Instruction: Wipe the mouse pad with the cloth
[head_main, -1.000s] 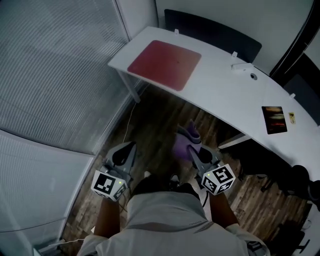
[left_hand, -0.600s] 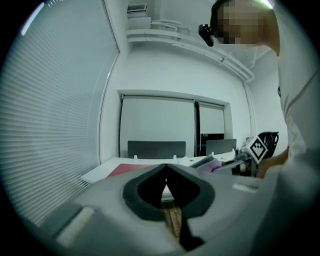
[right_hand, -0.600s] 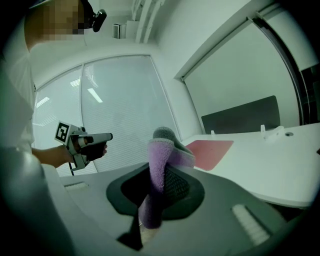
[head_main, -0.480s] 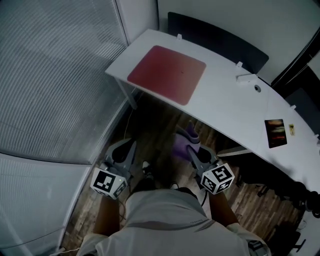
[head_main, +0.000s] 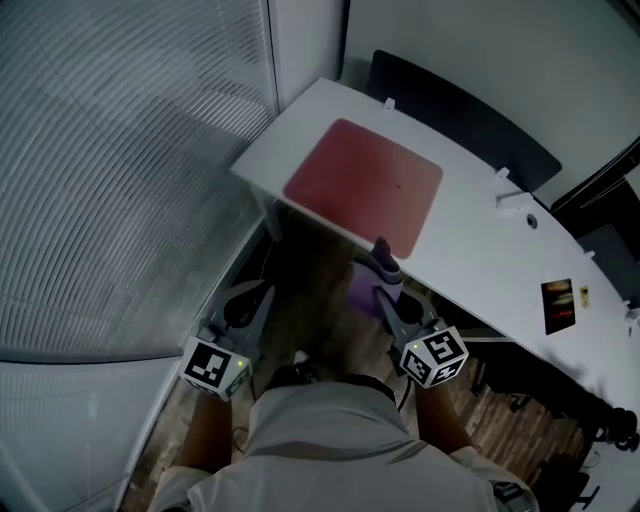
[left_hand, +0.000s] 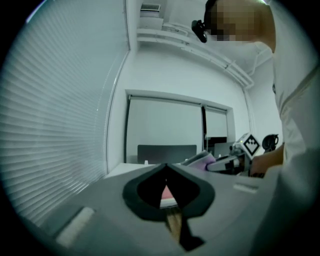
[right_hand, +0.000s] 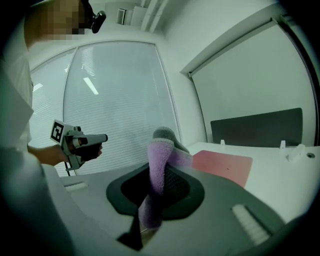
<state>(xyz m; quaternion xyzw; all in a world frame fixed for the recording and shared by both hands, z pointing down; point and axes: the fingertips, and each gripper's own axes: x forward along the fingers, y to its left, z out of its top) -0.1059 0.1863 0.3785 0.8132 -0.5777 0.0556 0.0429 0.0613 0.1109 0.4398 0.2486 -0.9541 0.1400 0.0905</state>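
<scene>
A red mouse pad (head_main: 365, 187) lies flat near the left end of a white desk (head_main: 480, 250). My right gripper (head_main: 388, 303) is held below the desk's front edge, shut on a purple cloth (head_main: 372, 280) that sticks up out of its jaws. In the right gripper view the cloth (right_hand: 161, 150) fills the right gripper (right_hand: 167, 165), with the pad (right_hand: 222, 167) ahead on the right. My left gripper (head_main: 260, 298) hangs level with it on the left, shut and empty. In the left gripper view the left gripper (left_hand: 166, 167) shows a sliver of the pad (left_hand: 168, 196) between its pads.
A dark upright panel (head_main: 460, 110) backs the desk. A small dark card (head_main: 558, 305) and a white fitting (head_main: 512, 200) lie further right on the desk. Window blinds (head_main: 120, 150) fill the left side. Wooden floor (head_main: 310, 320) shows under the grippers.
The desk and pad have come nearer and shifted right in the head view. Both grippers keep the same pose, and the cloth now reaches the desk's front edge.
</scene>
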